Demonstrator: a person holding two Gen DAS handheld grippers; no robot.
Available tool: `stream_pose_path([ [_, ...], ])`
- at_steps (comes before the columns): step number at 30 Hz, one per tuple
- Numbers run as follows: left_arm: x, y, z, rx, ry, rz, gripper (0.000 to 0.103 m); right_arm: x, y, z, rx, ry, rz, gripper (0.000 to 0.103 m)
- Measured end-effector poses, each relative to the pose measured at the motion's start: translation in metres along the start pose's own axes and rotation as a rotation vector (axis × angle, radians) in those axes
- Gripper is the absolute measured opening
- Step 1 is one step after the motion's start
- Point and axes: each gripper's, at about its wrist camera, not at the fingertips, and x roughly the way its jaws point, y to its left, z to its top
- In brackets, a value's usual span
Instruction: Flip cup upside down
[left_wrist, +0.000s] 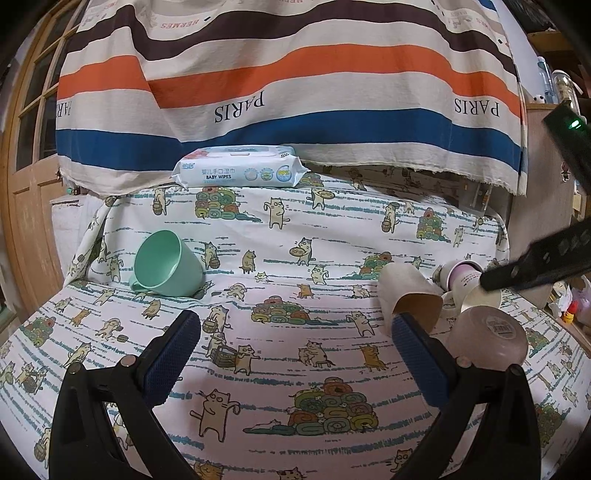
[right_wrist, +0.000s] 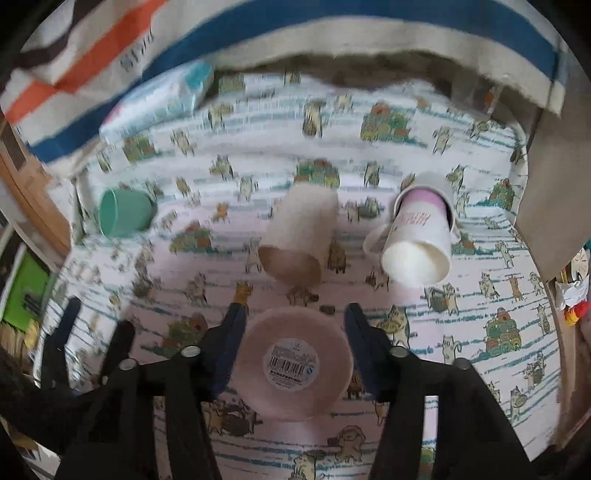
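A pale pink cup (right_wrist: 295, 363) stands upside down on the cat-print cloth, its barcode-stickered base facing up; it also shows in the left wrist view (left_wrist: 491, 338). My right gripper (right_wrist: 295, 325) is open, its blue fingers either side of that cup with small gaps. A green mug (left_wrist: 166, 264) lies on its side at the left; it also shows in the right wrist view (right_wrist: 123, 216). A beige paper cup (right_wrist: 299, 236) and a white and pink paper cup (right_wrist: 421, 240) lie on their sides. My left gripper (left_wrist: 295, 328) is open and empty above the cloth.
A baby wipes pack (left_wrist: 240, 166) lies at the back under a striped hanging cloth (left_wrist: 295, 74). A white mug (right_wrist: 376, 240) sits behind the white and pink cup. A wooden door (left_wrist: 26, 184) is at the left, with clutter past the right table edge.
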Motion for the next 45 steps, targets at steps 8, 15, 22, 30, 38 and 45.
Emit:
stream_pose_path([
  [8, 0.0, -0.002, 0.0, 0.02, -0.002, 0.004, 0.103, -0.044, -0.009, -0.027, -0.092, -0.331, -0.021, 0.075],
  [15, -0.001, -0.003, -0.001, 0.027, -0.003, 0.005, 0.103, -0.064, -0.021, -0.058, -0.147, -0.539, -0.038, 0.094],
  [22, -0.001, -0.007, -0.002, 0.045, -0.002, 0.008, 0.103, -0.057, -0.04, -0.08, -0.111, -0.611, -0.007, 0.103],
  [30, 0.0, -0.013, -0.001, 0.069, 0.001, 0.016, 0.103, -0.045, -0.053, -0.098, -0.109, -0.643, 0.012, 0.103],
  [38, 0.001, -0.014, -0.001, 0.072, 0.004, 0.039, 0.103, -0.032, -0.046, -0.11, -0.159, -0.645, 0.004, 0.103],
  [45, 0.001, -0.014, -0.001, 0.072, 0.004, 0.041, 0.103, -0.02, -0.048, -0.105, -0.15, -0.572, 0.018, 0.103],
])
